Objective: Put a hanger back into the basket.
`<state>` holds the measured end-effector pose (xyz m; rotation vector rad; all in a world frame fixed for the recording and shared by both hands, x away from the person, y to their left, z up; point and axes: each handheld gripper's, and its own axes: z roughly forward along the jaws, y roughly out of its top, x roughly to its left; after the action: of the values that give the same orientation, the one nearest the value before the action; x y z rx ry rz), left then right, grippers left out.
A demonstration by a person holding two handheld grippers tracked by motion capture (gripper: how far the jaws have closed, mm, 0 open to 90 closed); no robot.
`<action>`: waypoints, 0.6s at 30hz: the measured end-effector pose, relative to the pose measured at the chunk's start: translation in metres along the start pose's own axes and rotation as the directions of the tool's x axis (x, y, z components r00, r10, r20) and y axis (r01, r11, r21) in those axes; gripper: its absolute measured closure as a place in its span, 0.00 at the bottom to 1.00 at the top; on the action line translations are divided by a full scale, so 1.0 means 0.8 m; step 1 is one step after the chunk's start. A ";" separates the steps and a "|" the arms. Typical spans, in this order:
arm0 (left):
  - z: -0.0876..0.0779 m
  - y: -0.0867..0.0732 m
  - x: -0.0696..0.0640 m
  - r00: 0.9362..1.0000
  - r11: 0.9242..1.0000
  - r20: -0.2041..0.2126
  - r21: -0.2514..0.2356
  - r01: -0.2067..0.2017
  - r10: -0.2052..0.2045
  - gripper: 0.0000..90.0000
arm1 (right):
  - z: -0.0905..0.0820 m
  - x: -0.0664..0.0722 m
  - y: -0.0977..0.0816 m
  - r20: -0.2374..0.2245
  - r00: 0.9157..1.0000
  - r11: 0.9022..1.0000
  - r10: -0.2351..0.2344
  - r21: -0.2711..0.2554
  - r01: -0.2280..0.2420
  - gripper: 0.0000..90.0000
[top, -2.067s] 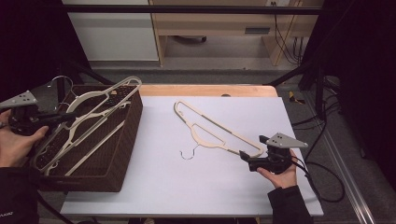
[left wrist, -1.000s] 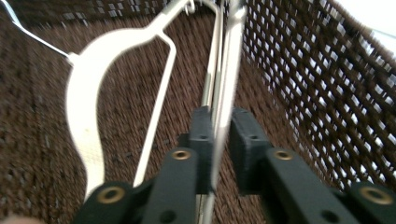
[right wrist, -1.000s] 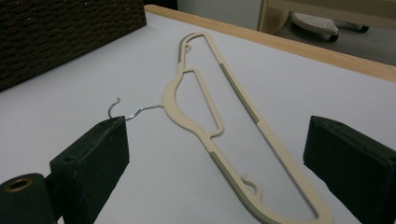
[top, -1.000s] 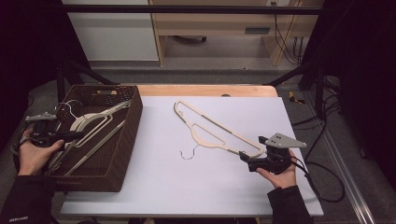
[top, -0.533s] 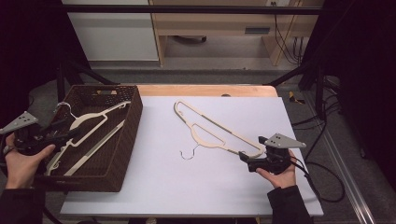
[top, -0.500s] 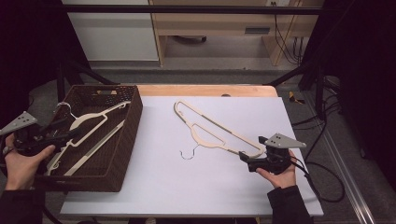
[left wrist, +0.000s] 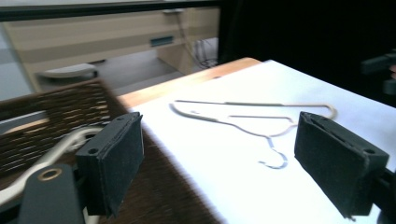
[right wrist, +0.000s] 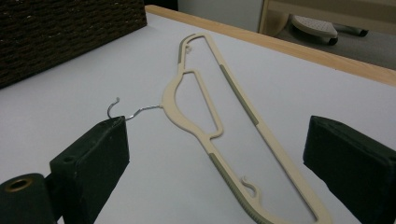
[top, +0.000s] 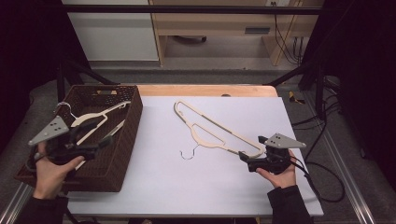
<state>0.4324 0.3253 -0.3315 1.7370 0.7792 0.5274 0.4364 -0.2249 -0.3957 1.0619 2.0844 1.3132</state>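
Your right gripper (top: 243,157) sits with its jaws wide apart and nothing between them, right at the near end of the cream hanger (top: 212,130) on the white table (top: 187,186); the hanger's long axis runs away from those jaws toward the far left, so the right hand is much the nearer one. Your left gripper (top: 106,141) hovers over the wicker basket (top: 119,158), where another hanger (top: 95,119) lies. Its jaws have just been opening and are empty, having released that hanger and drawn back toward you, while the right hand has stayed put.

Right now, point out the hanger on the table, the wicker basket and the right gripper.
hanger on the table (top: 219,135), high view, on its cream shoulder bar.
wicker basket (top: 123,140), high view, on its right wall.
right gripper (top: 243,157), high view, between its jaw tips.
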 end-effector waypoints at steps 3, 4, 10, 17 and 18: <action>0.018 0.000 -0.019 0.999 1.000 0.031 0.008 -0.017 0.017 0.16 | 0.001 0.000 0.000 0.001 1.000 1.000 -0.001 0.006 0.001 0.08; 0.024 0.000 -0.024 0.999 1.000 0.039 0.009 -0.023 0.022 0.16 | 0.001 0.000 0.000 0.002 1.000 1.000 -0.001 0.005 0.001 0.09; 0.056 -0.009 -0.054 0.995 0.999 0.090 0.029 -0.042 0.040 0.16 | 0.007 0.003 -0.002 -0.005 1.000 1.000 -0.009 0.020 0.009 0.09; 0.085 -0.025 -0.080 0.987 0.994 0.151 0.087 -0.066 0.053 0.16 | 0.016 0.003 -0.002 -0.044 0.999 1.000 -0.001 0.030 0.002 0.11; 0.088 -0.026 -0.084 0.986 0.993 0.156 0.089 -0.071 0.057 0.16 | 0.019 0.003 -0.003 -0.041 0.999 1.000 -0.005 0.031 0.006 0.11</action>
<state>0.4298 0.2338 -0.3697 1.8713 0.6501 0.3996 0.4454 -0.2152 -0.4043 1.0499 2.1423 1.3148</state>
